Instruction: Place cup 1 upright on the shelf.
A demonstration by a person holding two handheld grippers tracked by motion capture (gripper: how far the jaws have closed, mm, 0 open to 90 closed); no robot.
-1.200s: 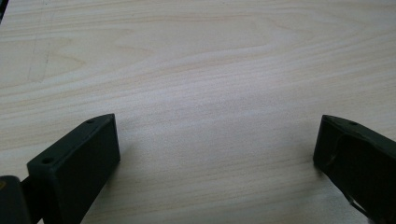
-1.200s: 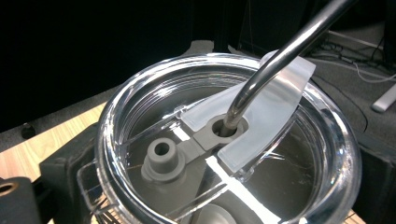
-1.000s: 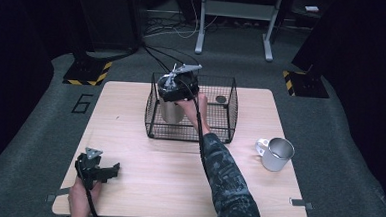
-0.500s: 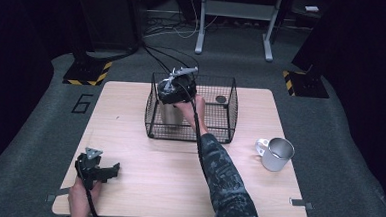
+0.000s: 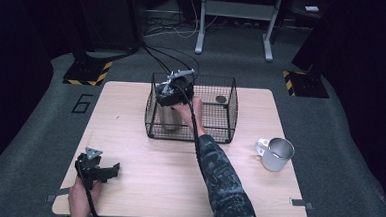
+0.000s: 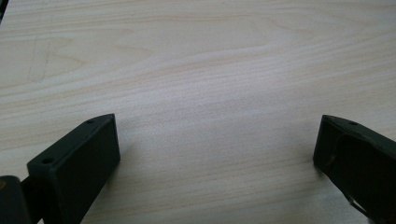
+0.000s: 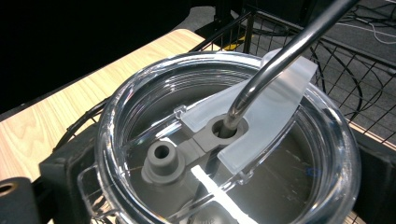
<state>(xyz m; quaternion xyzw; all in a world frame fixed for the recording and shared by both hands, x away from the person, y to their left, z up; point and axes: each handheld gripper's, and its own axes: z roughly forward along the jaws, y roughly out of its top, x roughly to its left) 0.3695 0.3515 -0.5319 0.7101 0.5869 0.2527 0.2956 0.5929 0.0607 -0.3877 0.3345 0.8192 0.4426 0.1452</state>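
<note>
Wooden table (image 5: 142, 181) carries a wire basket (image 5: 228, 110) toward its far side, with a steel mug (image 5: 277, 154) standing apart at the right, outside the basket. In the basket's left end stands the steel tumbler (image 5: 168, 118), upright, its clear lid (image 7: 154, 98) and metal straw (image 7: 280, 51) in place; the right gripper (image 5: 174, 91) clamps it from above at the lid rim, jaws on opposite sides, probably to keep it vertical inside the walls. Left gripper (image 5: 96, 168) rests near the front-left edge, jaws spread wide over bare wood, holding nothing.
</note>
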